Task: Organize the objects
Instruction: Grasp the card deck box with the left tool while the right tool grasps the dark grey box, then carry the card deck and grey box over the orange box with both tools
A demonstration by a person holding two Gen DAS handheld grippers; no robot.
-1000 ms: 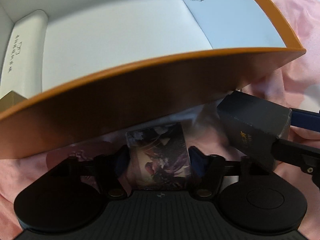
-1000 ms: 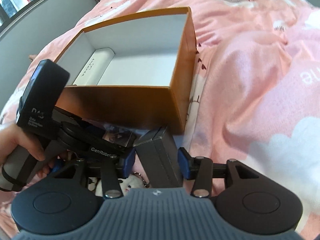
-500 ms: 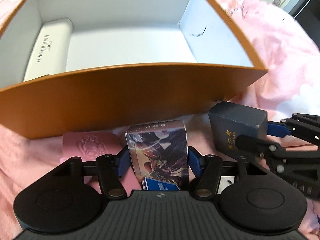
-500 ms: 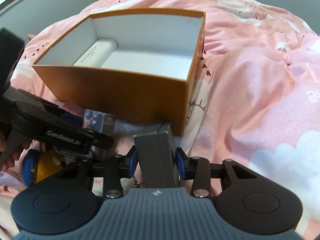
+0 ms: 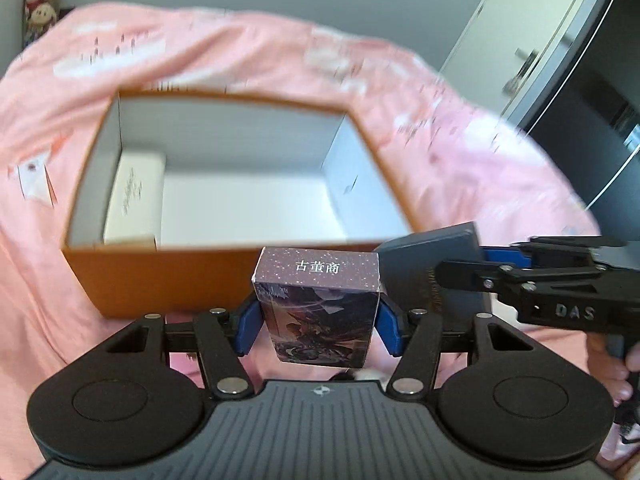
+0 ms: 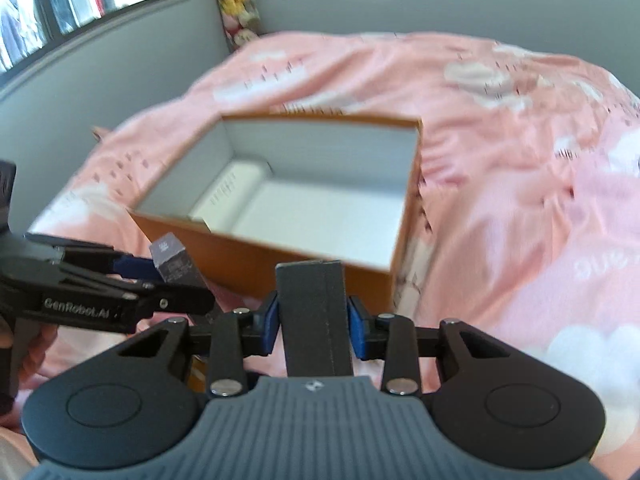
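Bed: pink quilt (image 6: 520, 208) with white cloud prints, rumpled, spreading round the box on every side; widest bare stretch lies from 1 to 4 o'clock of the box in the right wrist view.
Box: orange carton (image 5: 160, 276), white inside, top open, sitting on the quilt; its near rim runs just beyond both held items.
Box floor: mostly bare from the middle to the 3 o'clock wall.
Case: long white case (image 5: 134, 196) lying flat along the 9 o'clock wall inside the box.
Right gripper (image 6: 313, 324): blue pads pinching a dark grey pack (image 6: 314, 312), jaws closing on it; pack upright, at 6 o'clock of the box, outside the rim.
Left gripper (image 5: 318, 330): pads clamped on the sides of a card box (image 5: 318, 308) with printed art, off the quilt, at 6 o'clock of the carton.
Gap: the two held items sit just beside each other, grey pack at 3 o'clock of the card box.
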